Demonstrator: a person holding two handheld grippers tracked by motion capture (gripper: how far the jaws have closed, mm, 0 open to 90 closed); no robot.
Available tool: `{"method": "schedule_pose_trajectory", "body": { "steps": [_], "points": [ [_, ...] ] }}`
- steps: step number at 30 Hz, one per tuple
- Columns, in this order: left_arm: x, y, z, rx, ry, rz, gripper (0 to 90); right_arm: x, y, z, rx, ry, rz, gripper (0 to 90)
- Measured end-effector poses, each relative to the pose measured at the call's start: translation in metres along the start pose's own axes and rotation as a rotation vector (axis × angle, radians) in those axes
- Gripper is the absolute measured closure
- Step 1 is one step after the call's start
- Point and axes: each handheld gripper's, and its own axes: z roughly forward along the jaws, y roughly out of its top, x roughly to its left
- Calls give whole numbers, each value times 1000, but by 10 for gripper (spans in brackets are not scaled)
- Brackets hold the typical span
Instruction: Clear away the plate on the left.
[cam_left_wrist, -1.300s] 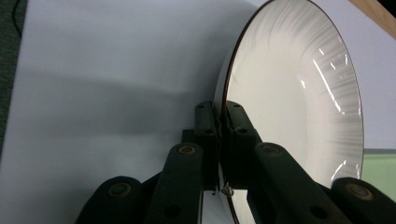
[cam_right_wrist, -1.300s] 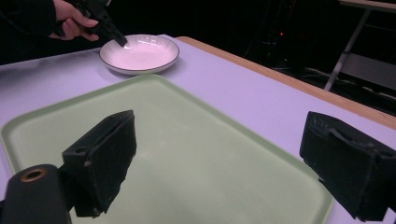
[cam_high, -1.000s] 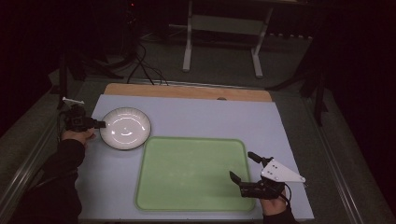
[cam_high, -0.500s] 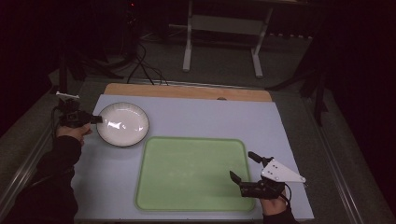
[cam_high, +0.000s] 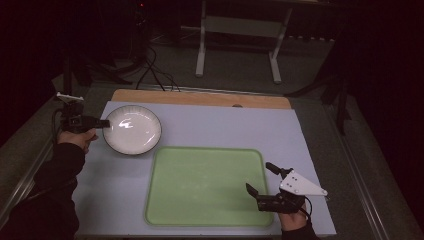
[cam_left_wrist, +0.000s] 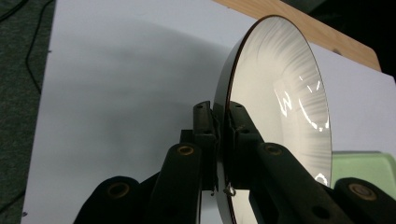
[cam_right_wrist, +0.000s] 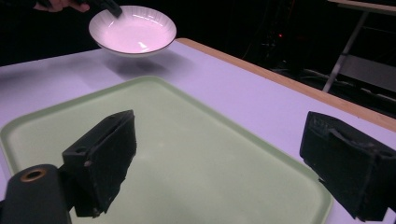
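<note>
A white ribbed plate (cam_high: 132, 129) with a dark rim hangs above the table at the far left, its shadow on the cloth below. My left gripper (cam_high: 104, 123) is shut on its left rim; in the left gripper view both pads pinch the plate (cam_left_wrist: 280, 102) edge at my left gripper (cam_left_wrist: 220, 122). From the right gripper view the plate (cam_right_wrist: 133, 30) floats clear of the table. A pale green tray (cam_high: 205, 185) lies in the middle, bare. My right gripper (cam_high: 259, 179) rests open at the tray's right edge, with nothing between its fingers (cam_right_wrist: 105, 158).
A pale lilac cloth (cam_high: 225, 125) covers the table, and a wooden strip (cam_high: 200, 97) runs along its far edge. Beyond stand a metal frame's legs (cam_high: 202, 45) and cables on the dark floor. A metal rail borders the table's left side.
My left gripper has lifted the plate off the table and drawn it slightly left and farther away. The right gripper has stayed where it was.
</note>
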Motion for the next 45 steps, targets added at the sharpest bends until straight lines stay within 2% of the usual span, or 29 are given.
{"method": "schedule_pose_trajectory", "body": {
  "steps": [4,8,11,21,35,39,45],
  "points": [
    [-5,0,-4,0,-18,4,841,0,0,0,-2,1,3,106],
    [-14,1,-7,-1,-27,34,841,-1,0,0,-1,0,4,106],
    [-21,1,-10,8,-55,45,841,-1,-1,0,0,-2,4,106],
    [-40,2,-15,12,-82,82,840,-3,-2,-2,-3,-4,7,106],
    [-66,-1,-9,19,-101,111,836,-6,-3,-6,-12,-3,22,106],
    [-75,-2,-8,32,-115,142,836,-5,-2,-6,-16,-2,13,106],
    [-89,-5,-10,27,-143,165,837,-5,-2,-8,-18,-4,16,106]
  ]
}}
